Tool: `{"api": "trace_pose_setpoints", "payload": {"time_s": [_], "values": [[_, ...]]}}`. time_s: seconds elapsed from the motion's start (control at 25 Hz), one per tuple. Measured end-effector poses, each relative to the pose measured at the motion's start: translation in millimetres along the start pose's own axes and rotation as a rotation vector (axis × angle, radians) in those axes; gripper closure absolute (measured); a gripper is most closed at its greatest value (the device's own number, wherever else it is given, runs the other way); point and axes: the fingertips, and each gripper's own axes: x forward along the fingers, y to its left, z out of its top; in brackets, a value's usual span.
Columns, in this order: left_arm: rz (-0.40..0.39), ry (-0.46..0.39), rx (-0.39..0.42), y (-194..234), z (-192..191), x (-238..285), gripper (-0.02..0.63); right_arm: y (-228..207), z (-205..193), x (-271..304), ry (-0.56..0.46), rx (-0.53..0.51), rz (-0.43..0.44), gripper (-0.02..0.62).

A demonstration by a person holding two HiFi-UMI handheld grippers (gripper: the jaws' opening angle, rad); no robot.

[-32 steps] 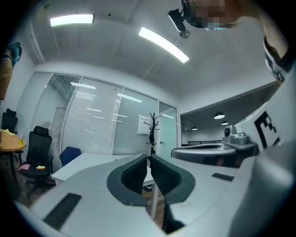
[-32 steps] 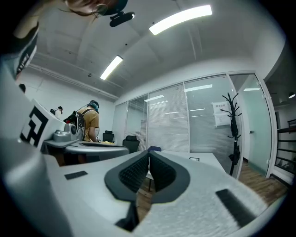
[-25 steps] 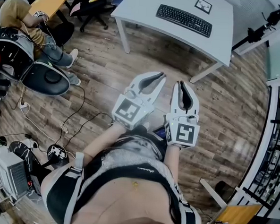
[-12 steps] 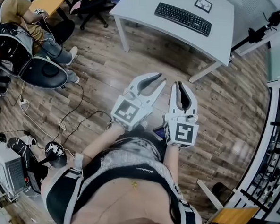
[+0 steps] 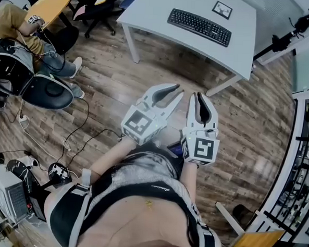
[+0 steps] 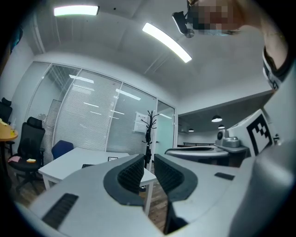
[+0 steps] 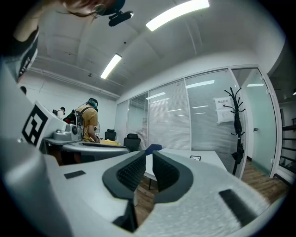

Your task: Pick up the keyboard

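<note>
left gripper (image 5: 178, 90) jaws have just been opening off shut, now a slim gap with nothing in it; it and right gripper (image 5: 200, 96) sit slightly lower in head view, table (image 5: 151, 10) probably a bit nearer.

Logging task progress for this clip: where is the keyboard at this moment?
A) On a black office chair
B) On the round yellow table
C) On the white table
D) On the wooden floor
C: the keyboard lies flat on the white table, with a square marker card lying apart from it on the same top.
</note>
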Motion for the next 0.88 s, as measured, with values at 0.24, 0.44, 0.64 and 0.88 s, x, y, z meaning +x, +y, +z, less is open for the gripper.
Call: {"api": "trace_pose_setpoints", "payload": {"time_s": [0.24,0.44,0.64,0.88], "values": [[-0.058,0.017,-0.026,38.7,3.0,39.9,0.557,-21.5,5.1,51.3,-0.010,0.001,-0.041,0.551],[-0.087,0.015,-0.039,74.4,6.8,69.2,0.557,-35.4,8.2,94.5,-0.007,-0.010,-0.067,0.546],[-0.093,0.027,-0.023,103.9,8.7,92.3,0.557,-47.6,9.4,126.0,0.001,-0.001,-0.092,0.540],[-0.107,0.029,-0.025,124.7,7.1,108.6,0.557,-53.0,1.9,147.8,0.025,0.011,-0.107,0.540]]}}
